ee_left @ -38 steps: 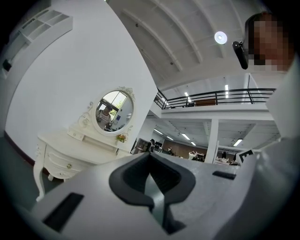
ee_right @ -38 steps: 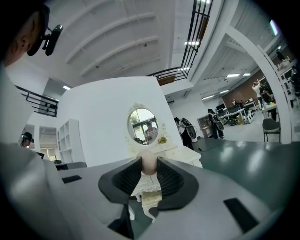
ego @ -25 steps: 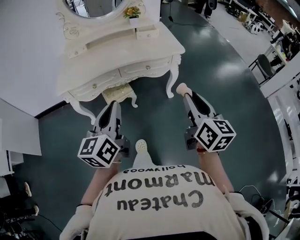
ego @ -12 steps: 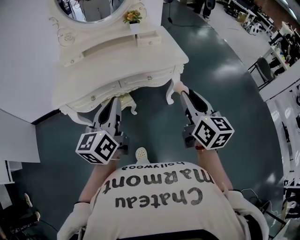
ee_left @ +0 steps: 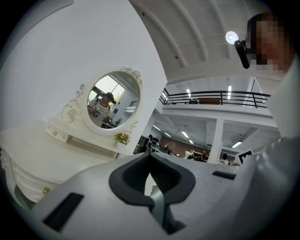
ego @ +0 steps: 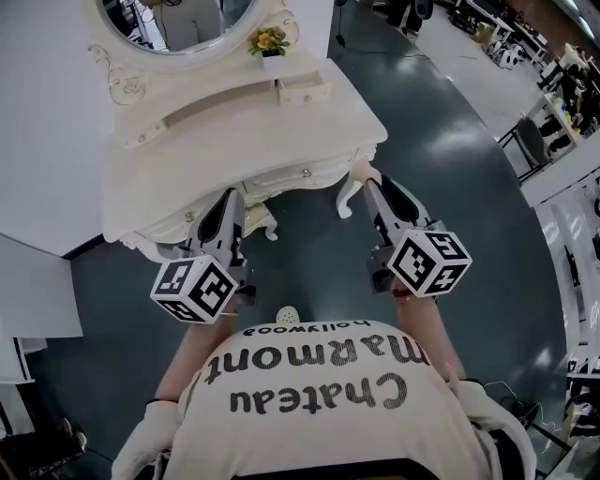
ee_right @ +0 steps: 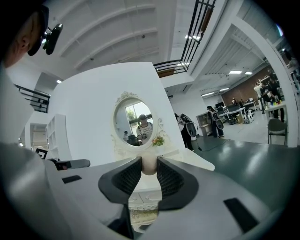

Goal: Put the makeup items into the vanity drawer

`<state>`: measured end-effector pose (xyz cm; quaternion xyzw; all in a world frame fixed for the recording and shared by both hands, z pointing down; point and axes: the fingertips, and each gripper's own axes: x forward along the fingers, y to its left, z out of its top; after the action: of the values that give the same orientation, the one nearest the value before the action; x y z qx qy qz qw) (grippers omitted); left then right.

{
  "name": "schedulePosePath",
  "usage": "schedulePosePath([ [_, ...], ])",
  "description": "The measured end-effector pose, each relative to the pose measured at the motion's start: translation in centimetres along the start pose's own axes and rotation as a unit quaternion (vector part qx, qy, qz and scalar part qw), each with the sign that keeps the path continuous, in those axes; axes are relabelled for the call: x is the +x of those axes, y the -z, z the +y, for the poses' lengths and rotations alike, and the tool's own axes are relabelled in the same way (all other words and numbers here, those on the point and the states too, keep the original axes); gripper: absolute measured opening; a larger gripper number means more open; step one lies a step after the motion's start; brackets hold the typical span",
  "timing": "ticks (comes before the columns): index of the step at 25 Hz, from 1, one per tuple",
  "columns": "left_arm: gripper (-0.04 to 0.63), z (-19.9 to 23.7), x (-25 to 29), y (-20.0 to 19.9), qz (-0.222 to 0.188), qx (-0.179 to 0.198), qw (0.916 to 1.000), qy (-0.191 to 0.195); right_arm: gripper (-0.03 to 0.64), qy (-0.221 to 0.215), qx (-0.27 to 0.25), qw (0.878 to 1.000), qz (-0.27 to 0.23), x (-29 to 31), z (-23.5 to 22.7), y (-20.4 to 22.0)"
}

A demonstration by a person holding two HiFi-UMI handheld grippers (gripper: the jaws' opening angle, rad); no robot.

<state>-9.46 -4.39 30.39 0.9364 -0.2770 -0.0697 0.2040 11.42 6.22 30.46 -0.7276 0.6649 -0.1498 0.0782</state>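
The white vanity (ego: pixel 234 141) stands ahead with its oval mirror (ego: pixel 178 19); its front drawers (ego: pixel 305 173) are closed. My right gripper (ego: pixel 366 178) points level at the vanity's right front corner, shut on a small beige rounded makeup item (ego: pixel 364 170). In the right gripper view that beige item (ee_right: pixel 149 165) sits pinched between the black pads (ee_right: pixel 171 180), with the mirror (ee_right: pixel 138 124) behind. My left gripper (ego: pixel 232 195) reaches the vanity's front edge, jaws together and empty. In the left gripper view my left gripper (ee_left: pixel 150 161) shows its dark pads (ee_left: pixel 164 176) closed, with the vanity top (ee_left: pixel 28 154) to the left.
A small pot of yellow flowers (ego: pixel 269 42) and a little drawer box (ego: pixel 302 89) stand on the vanity's raised shelf. A cream stool (ego: pixel 258 220) is tucked underneath. A white panel (ego: pixel 37 291) is at left; desks and a chair (ego: pixel 530 136) lie far right.
Both grippers have come forward toward the vanity with the person; the vanity now looms closer, and the left jaws reach its front edge. The right grip is unchanged.
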Motion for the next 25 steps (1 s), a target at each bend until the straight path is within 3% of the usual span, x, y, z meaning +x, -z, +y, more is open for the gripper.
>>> schedulePosePath([
  [12, 0.008, 5.3, 5.2, -3.6, -0.008, 0.017, 0.9998, 0.010, 0.120, -0.002, 0.000, 1.000, -0.014, 7.9, 0.4, -1.4],
  [25, 0.008, 7.8, 7.8, -2.7, 0.010, 0.002, 0.9999, 0.011, 0.120, 0.002, -0.001, 1.000, 0.010, 11.6, -0.5, -0.4],
])
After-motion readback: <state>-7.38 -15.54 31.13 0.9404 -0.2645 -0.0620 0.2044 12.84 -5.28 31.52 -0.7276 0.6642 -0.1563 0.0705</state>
